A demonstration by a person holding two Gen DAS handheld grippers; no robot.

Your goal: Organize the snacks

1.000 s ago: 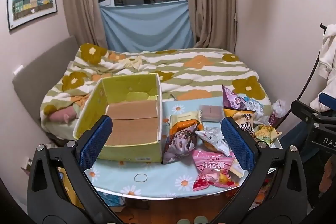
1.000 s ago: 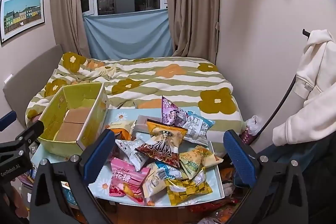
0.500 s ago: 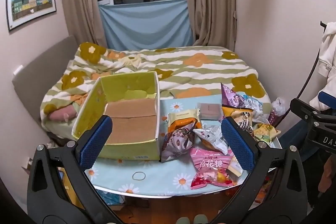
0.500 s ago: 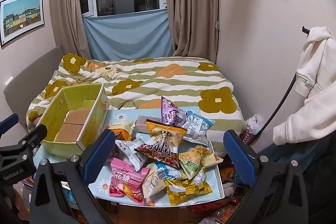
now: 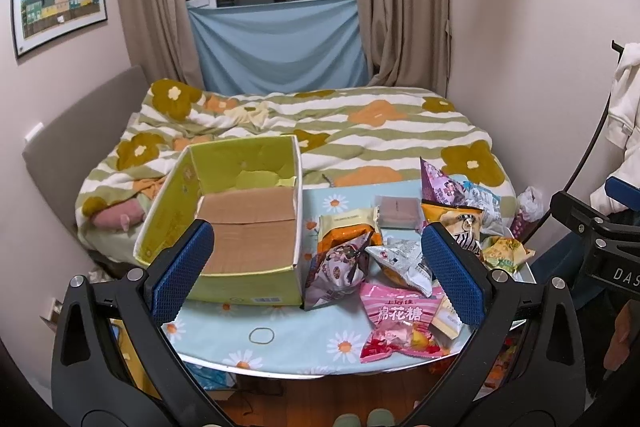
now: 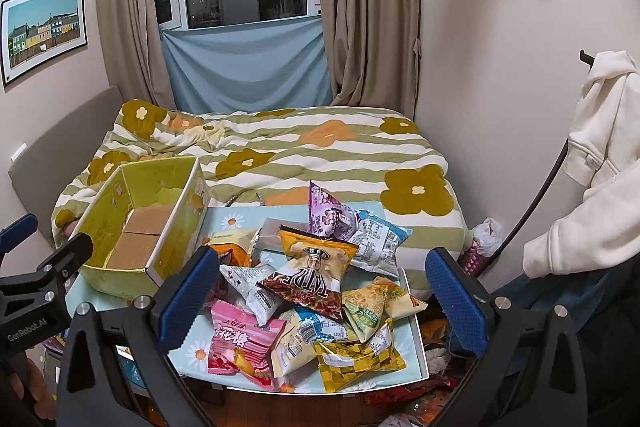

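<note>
A yellow-green cardboard box (image 5: 240, 211) stands open and empty on the left of a small table (image 5: 280, 343) with a daisy cloth; it also shows in the right wrist view (image 6: 140, 223). A heap of snack bags lies to its right: a pink marshmallow bag (image 5: 396, 319) (image 6: 240, 343), an orange-brown bag (image 6: 316, 271), a purple bag (image 6: 328, 215), a yellow bag (image 6: 356, 355). My left gripper (image 5: 320, 275) is open and empty, held back from the table's front edge. My right gripper (image 6: 320, 299) is open and empty above the heap's near side.
A bed with a flowered striped quilt (image 5: 360, 131) lies right behind the table. A white hoodie (image 6: 592, 167) hangs at the right. A rubber band (image 5: 262, 335) lies on the cloth near the front edge. Wood floor shows below the table.
Both views have shifted slightly: the table and snacks sit a little lower and closer in frame. Both grippers stay open; nothing has been taken.
</note>
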